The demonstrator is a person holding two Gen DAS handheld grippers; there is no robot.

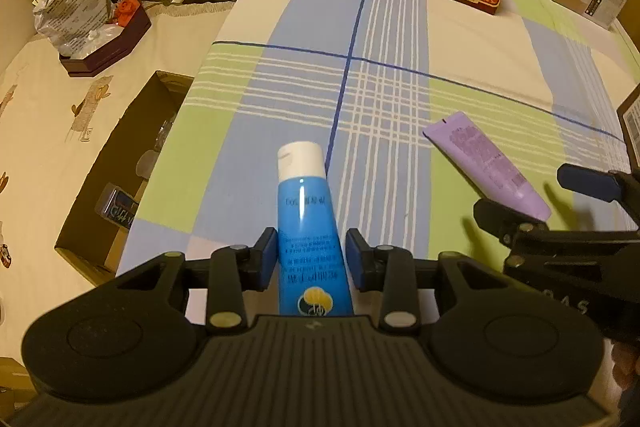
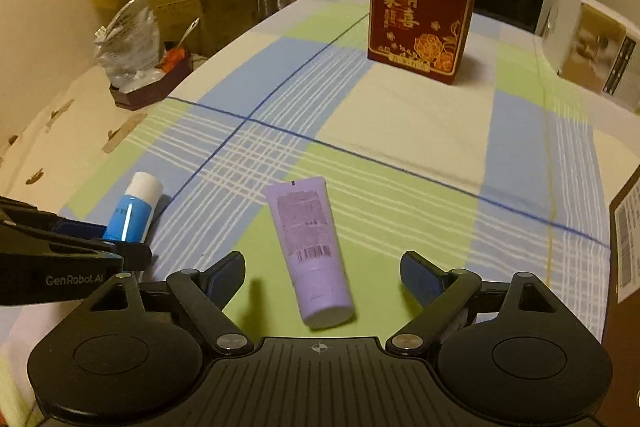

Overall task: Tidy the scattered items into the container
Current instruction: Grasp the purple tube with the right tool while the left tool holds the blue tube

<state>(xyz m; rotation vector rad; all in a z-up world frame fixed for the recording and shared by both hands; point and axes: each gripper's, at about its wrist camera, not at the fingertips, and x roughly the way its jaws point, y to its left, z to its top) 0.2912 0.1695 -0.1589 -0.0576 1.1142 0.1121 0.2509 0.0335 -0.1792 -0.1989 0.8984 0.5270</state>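
Blue and capped in white, the tube [image 1: 306, 223] lies on the checked cloth [image 1: 400, 87] between the pads of your left gripper [image 1: 311, 255], whose jaws sit close on either side of it, though you cannot tell whether they press it. Just right of the blue tube lies the purple tube [image 2: 310, 247], inside the wide-spread jaws of your right gripper [image 2: 322, 275], untouched. Beyond both tubes stands the red box [image 2: 420, 3], well apart.
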